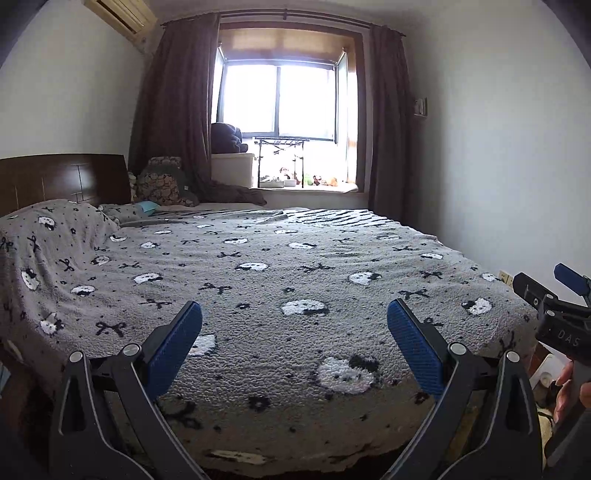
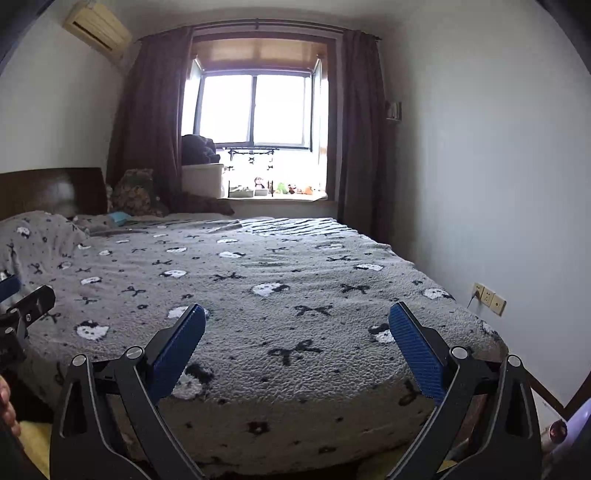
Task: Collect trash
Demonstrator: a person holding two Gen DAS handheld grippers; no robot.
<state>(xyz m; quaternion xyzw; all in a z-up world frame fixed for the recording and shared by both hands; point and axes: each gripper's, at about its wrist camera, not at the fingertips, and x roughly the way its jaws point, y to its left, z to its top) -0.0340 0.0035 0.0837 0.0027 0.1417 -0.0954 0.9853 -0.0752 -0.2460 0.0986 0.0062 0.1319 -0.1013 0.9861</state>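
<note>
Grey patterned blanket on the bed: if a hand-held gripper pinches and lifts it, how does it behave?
The blanket would probably be floppy: it drapes over the bed edge and folds near the headboard. Its nubby pile likely grips the pads rather than slipping. Being bed-wide, it would likely drag, not lift clear.

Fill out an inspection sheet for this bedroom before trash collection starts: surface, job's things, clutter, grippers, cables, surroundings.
Surface: bed covered by a grey blanket with a cat-and-bow pattern, lying mostly flat and bunched up near the headboard.
Job's things: nothing seen; no trash shows on the bed.
Clutter: cushions at the bed's head, a small blue item beside them, toys on the windowsill.
Grippers: left gripper open, empty, above the foot of the bed; right gripper open, empty, likewise.
Cables: one plug lead at the wall sockets.
Surroundings: bright window, dark curtains, air conditioner.
</note>
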